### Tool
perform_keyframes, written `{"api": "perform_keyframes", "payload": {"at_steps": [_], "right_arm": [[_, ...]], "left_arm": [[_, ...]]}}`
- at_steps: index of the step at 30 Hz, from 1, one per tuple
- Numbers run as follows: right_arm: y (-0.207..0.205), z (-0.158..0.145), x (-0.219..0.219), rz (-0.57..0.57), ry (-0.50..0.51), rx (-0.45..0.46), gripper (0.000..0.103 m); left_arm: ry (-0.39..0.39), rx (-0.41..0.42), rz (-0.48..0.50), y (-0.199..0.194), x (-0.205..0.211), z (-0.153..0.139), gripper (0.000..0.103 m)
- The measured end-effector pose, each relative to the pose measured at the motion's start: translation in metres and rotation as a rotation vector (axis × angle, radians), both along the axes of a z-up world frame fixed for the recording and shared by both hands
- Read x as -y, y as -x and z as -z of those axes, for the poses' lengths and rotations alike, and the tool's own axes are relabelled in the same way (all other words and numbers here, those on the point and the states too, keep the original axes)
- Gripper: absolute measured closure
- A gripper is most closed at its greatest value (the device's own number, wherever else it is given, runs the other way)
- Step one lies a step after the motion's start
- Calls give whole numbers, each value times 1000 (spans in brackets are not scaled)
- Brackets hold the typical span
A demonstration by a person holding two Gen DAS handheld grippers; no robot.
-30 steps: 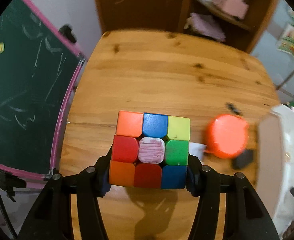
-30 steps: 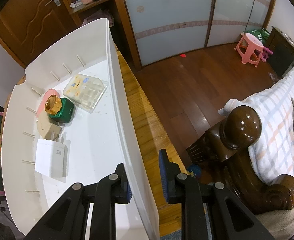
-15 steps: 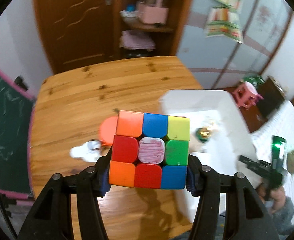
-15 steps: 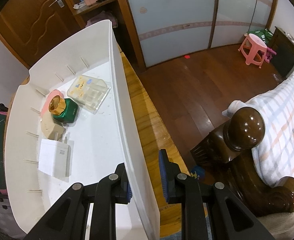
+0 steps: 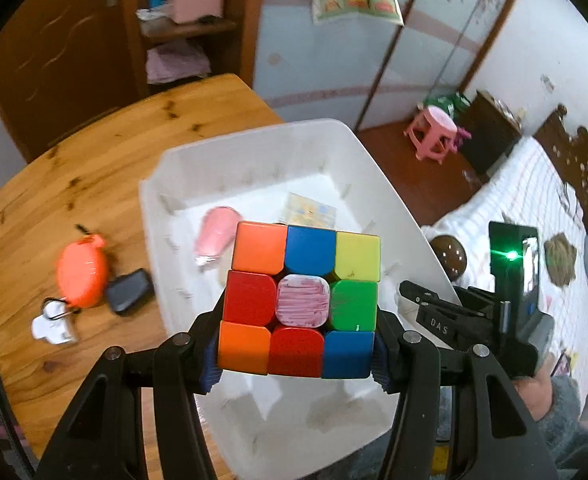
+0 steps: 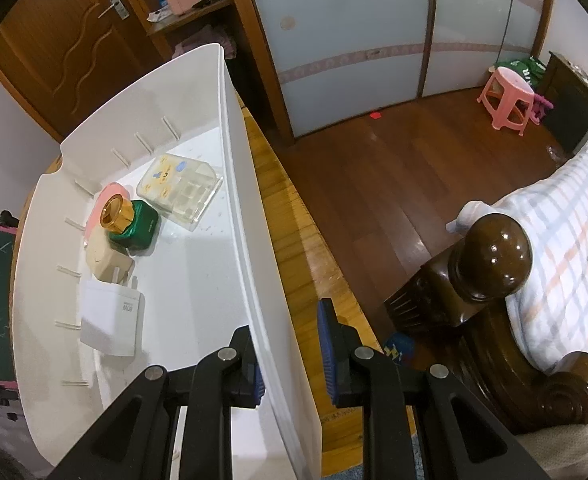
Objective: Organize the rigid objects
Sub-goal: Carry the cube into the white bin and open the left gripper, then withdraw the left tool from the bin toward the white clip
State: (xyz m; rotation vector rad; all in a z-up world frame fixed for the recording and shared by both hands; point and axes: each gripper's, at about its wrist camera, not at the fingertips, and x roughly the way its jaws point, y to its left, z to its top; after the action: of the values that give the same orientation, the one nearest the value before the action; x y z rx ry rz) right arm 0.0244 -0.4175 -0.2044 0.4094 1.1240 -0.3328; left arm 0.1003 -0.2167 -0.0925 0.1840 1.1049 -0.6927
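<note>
My left gripper [image 5: 295,364] is shut on a colourful puzzle cube [image 5: 299,300] and holds it above the white bin [image 5: 377,184]. My right gripper [image 6: 290,364] straddles the bin's right wall [image 6: 242,208], one finger inside and one outside; the outer pad stands off the wall. It also shows in the left wrist view [image 5: 425,308]. Inside the bin lie a green bottle with a gold cap [image 6: 132,220], a clear compartment box [image 6: 180,188], a beige plug [image 6: 104,256], a white charger [image 6: 110,320] and a pink item [image 5: 218,232].
On the wooden table [image 5: 94,152] left of the bin lie an orange case [image 5: 82,276], a black key fob [image 5: 130,292] and a white tag [image 5: 52,326]. A dark wooden bedpost [image 6: 489,264] and bed stand right of the bin. A pink stool [image 6: 507,98] stands on the floor.
My left gripper has swung right with the cube, from over the bare table to above the bin. The right gripper has stayed on the bin's wall.
</note>
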Motion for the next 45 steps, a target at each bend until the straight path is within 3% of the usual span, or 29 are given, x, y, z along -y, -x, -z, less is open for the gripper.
{"api": "perform_keyframes", "payload": {"at_steps": [11,27,32,34,36,45], "right_arm": [[-1,-2,-1,-19,-29,14,82],[-2,-6,-5,-47,-18,29,79],[-2,-6,-5,-44,-8,28,79],[-3,-6,-6,-42,-4,27,79],[-2,-7,-6,-41,-4,26,79],[-1,-6,-3,-35,-23,30,79]], "left_arm": [[-45,-75,72,-4,60,42,42],[-104,-192,76,-12,76,88,43],[-87,-204,78,-10,73,86,40],[-63,-190,80,-10,70,80,23],[-40,-169,76,-8,66,72,12],[-22,-116,61,-3,50,50,12]]}}
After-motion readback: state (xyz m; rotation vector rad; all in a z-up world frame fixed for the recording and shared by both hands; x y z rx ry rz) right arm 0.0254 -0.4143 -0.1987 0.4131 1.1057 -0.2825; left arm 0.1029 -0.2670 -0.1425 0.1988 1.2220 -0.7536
